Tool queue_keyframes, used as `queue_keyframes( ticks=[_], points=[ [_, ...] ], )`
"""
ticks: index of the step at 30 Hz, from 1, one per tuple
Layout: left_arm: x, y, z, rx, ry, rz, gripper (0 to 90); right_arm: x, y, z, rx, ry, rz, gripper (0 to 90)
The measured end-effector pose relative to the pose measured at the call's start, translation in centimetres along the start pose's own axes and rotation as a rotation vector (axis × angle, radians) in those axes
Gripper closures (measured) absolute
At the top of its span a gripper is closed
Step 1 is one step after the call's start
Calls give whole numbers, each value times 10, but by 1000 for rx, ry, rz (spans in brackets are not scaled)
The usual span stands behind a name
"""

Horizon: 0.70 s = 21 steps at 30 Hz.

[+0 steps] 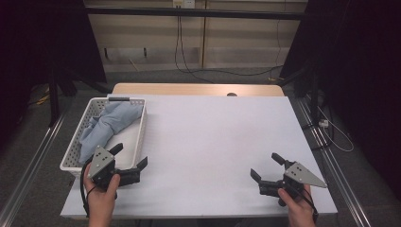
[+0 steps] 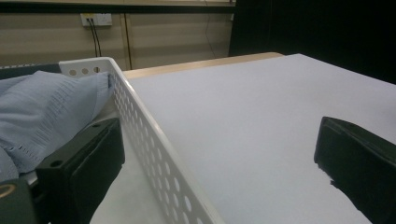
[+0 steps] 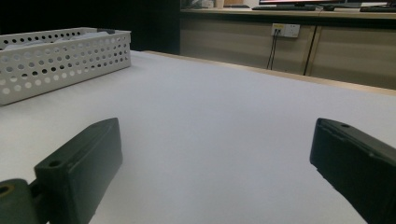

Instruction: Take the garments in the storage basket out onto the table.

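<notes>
**Entry: perforated basket with blue cloth, two hand-held grippers at rest**

Markings: no brand, label or readable writing can be made out on any item; the grey plates on the grippers carry small holes only.

Item 1, basket (image 1: 138,137). White, rectangular, walls pierced with rows of round holes, a dark handle at its far end. Stands at the left edge of the white tabletop (image 1: 213,142), long side running away from the person. In the right gripper view it sits far off at the upper left (image 3: 60,56).

Item 2, cloth (image 1: 106,125). Pale blue, soft, crumpled, with a fine woven texture seen in the left gripper view (image 2: 42,107). Lies loose inside the basket, bunched toward the far end and rising about level with the rim.

Item 3, left gripper (image 1: 130,158). Black, grey three-cornered plate on top, held in the person's left hand (image 1: 100,198) at the basket's near right corner. Jaws spread wide, nothing between the pads. The left gripper view shows the basket's right wall (image 2: 154,154) running between them: one jaw is over the basket's inside by the cloth, the other over the bare tabletop.

Item 4, right gripper (image 1: 265,166). Same build, held in the right hand (image 1: 299,208) near the table's near right corner, well apart from the basket. Jaws spread wide and empty, bare white tabletop between them.
</notes>
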<state>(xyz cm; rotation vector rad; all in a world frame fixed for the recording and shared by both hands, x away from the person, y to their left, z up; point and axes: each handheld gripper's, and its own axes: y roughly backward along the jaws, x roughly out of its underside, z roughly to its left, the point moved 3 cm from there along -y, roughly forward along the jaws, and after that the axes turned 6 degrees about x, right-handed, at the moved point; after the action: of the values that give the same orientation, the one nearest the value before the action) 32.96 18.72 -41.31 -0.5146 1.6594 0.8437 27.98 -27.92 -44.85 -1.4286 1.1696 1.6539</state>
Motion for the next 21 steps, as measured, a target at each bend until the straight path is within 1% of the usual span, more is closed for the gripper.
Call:
queue_keyframes(
  ticks=[1, 4, 6, 8, 9, 11, 12, 14, 16, 17, 18, 21],
  points=[
    [-1, -1, 0, 2, 9, 4, 19, 0, 0, 0, -2, 1, -1, 20],
    [-2, -1, 1, 5, 12, 11, 19, 0, 1, 0, 0, 3, -1, 20],
    [-6, -1, 2, 5, -7, 21, 19, 0, 0, 0, -3, 5, 1, 19],
    [-8, 0, 3, 10, -6, 20, 19, 1, 0, 0, -2, 8, 3, 19],
    [-12, 2, 5, 22, 9, 13, 20, 1, -1, 1, -4, 5, 1, 20],
    [-16, 5, 7, 33, 23, 8, 20, 0, -1, 1, 3, 9, 2, 19],
    [-17, 6, 9, 28, 18, 8, 20, 0, 0, 1, 3, 5, -2, 19],
    [-20, 8, 13, 26, 31, 5, 19, -1, 1, 0, 7, 3, -8, 19],
    [-23, 10, 18, 20, 22, 12, 20, 0, 1, -2, 12, 4, -5, 19],
    [-23, 10, 18, 20, 22, 12, 20, 0, 1, -2, 12, 4, -5, 19],
    [-26, 12, 24, 16, 23, 11, 19, 1, 1, -3, 15, 3, -1, 19],
    [-28, 14, 32, 6, 23, 15, 20, 2, 0, -2, 14, 8, 10, 19]
  ],
)
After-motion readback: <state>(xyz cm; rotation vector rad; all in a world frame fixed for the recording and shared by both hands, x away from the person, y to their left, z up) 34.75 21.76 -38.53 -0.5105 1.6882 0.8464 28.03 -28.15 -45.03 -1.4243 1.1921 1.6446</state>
